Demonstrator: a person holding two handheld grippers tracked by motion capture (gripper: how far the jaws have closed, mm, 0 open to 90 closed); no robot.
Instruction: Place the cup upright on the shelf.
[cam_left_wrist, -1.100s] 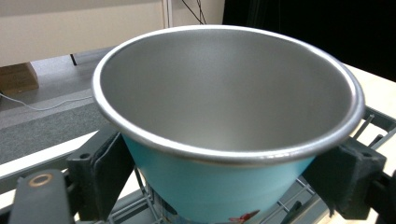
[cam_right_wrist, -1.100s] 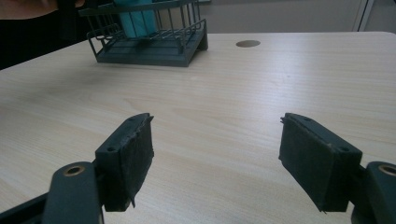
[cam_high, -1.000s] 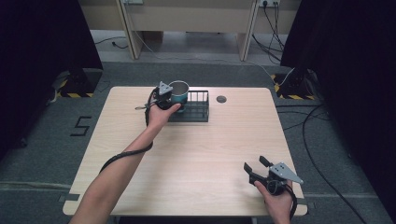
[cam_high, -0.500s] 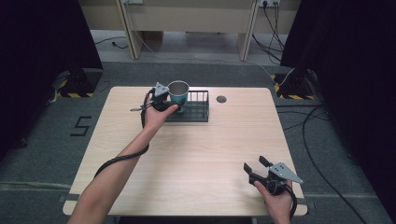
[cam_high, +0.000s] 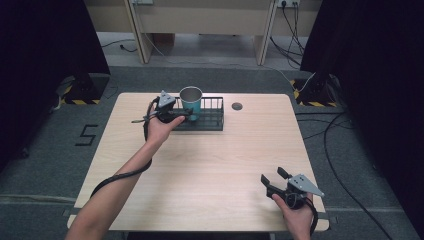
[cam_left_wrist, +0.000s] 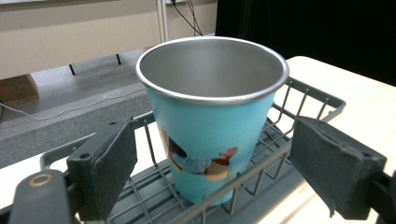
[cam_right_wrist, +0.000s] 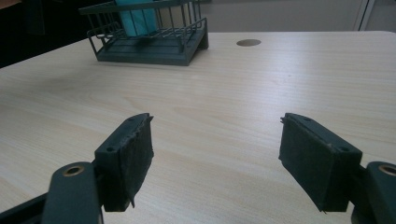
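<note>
I see one cup (cam_left_wrist: 210, 126), one wire rack (cam_high: 210, 119) and one round hole (cam_high: 237, 106) in the wooden table (cam_high: 210, 165). The cup is teal with a smooth metal inside and a small printed picture; it stands upright in the left end of the dark rack. My left gripper (cam_left_wrist: 224, 172) is wide open around the cup, not touching it. My right gripper (cam_right_wrist: 224, 163) is wide open too, holding nothing, well apart near the table's front edge.

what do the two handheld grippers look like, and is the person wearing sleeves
Both the left gripper and right gripper are black, each topped by a grey three-cornered plate, with a black cable trailing along the arm. Their jaws carry flat dark, rough-edged pads. The forearms are bare, no sleeves.
</note>
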